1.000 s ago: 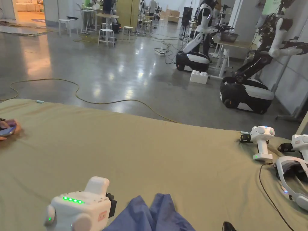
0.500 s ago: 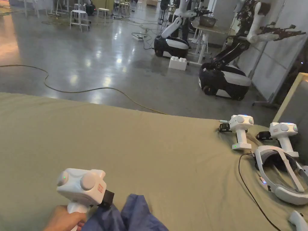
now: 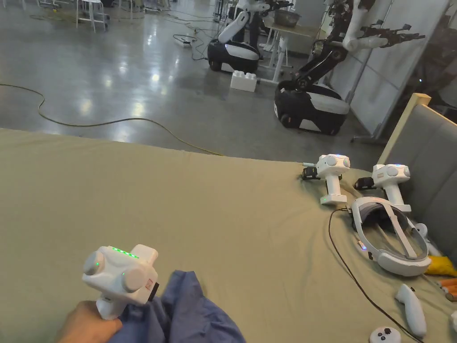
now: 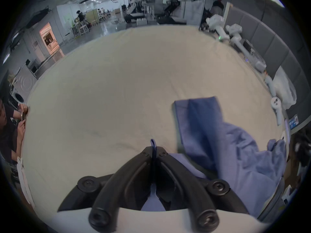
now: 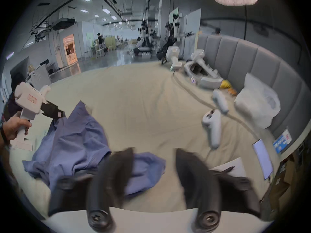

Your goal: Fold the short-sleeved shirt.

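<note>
A blue short-sleeved shirt (image 3: 187,312) lies crumpled on the beige bed sheet (image 3: 201,210) near the front edge. My left gripper (image 4: 154,150) is shut on an edge of the shirt (image 4: 218,135), a small loop of blue cloth sticking out between its jaws. In the head view the left gripper (image 3: 154,290) is held by a hand at the shirt's left side. My right gripper (image 5: 154,154) stands open just above the sheet, its left jaw over a part of the shirt (image 5: 72,145). The left gripper (image 5: 58,114) also appears there, pinching the shirt's far corner.
Two spare white grippers (image 3: 332,176) and a headset (image 3: 392,241) with a cable lie at the bed's right side, with two hand controllers (image 5: 212,127), a pillow (image 5: 257,102) and a grey padded headboard (image 3: 433,165). A person (image 4: 10,124) sits at the left. Robots (image 3: 308,102) stand beyond.
The head camera has tilted down and swung right. My left gripper has turned its handle downward and stays at the shirt's left edge, the cloth bunched higher beside it.
</note>
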Available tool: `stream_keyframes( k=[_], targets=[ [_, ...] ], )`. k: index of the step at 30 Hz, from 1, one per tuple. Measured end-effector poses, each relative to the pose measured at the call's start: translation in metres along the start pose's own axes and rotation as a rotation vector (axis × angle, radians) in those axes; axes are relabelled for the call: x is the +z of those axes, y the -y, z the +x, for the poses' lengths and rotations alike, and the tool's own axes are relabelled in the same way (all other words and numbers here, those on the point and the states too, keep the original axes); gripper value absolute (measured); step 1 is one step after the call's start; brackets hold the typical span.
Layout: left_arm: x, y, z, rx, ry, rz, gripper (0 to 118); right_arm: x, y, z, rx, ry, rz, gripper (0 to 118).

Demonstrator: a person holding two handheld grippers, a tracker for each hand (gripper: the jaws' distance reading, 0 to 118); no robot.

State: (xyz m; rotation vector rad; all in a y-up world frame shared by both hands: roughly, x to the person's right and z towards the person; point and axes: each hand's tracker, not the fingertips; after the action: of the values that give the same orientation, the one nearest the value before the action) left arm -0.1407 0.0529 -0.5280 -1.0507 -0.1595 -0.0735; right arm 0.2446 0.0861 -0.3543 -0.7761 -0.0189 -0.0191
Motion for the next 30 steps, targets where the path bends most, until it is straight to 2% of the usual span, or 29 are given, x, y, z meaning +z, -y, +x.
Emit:
stream_keyframes(
  k=[1, 5, 7, 8, 9, 10, 12, 14, 18, 20, 24, 30],
  targets=[
    [0.015, 0.004, -0.001, 0.021, -0.005, 0.041, 4, -0.01, -0.002, 0.004, -0.022, -0.036, -0.05, 69],
    [0.068, 0.019, -0.014, 0.055, 0.02, 0.144, 4, -0.048, 0.001, 0.007, -0.012, -0.052, -0.203, 69],
    [0.091, 0.026, -0.024, 0.062, 0.016, 0.19, 4, -0.066, 0.008, 0.009, -0.035, -0.078, -0.284, 66],
    [0.103, 0.033, -0.027, 0.068, 0.025, 0.21, 4, -0.074, 0.011, 0.009, -0.052, -0.087, -0.313, 58],
    [0.115, 0.039, -0.03, 0.089, 0.019, 0.229, 4, -0.078, 0.015, 0.01, -0.076, -0.113, -0.324, 35],
    [0.124, 0.045, -0.035, 0.096, 0.018, 0.237, 4, -0.079, 0.018, 0.01, -0.101, -0.153, -0.324, 18],
    [0.141, 0.058, -0.043, 0.117, 0.019, 0.265, 4, -0.077, 0.022, 0.01, -0.129, -0.201, -0.3, 13],
    [0.154, 0.07, -0.051, 0.133, 0.014, 0.287, 4, -0.068, 0.023, 0.008, -0.118, -0.17, -0.285, 11],
    [0.191, 0.09, -0.073, 0.177, -0.038, 0.371, 4, -0.029, 0.012, 0.001, 0.002, -0.14, -0.131, 10],
    [0.215, 0.095, -0.088, 0.193, -0.06, 0.42, 4, -0.005, 0.001, 0.001, 0.021, -0.132, -0.056, 10],
    [0.276, 0.106, -0.109, 0.216, -0.129, 0.512, 4, 0.045, -0.032, -0.007, 0.112, -0.091, 0.099, 10],
    [0.366, 0.111, -0.158, 0.259, -0.26, 0.628, 4, 0.102, -0.097, -0.001, 0.112, -0.039, 0.259, 10]
  ],
)
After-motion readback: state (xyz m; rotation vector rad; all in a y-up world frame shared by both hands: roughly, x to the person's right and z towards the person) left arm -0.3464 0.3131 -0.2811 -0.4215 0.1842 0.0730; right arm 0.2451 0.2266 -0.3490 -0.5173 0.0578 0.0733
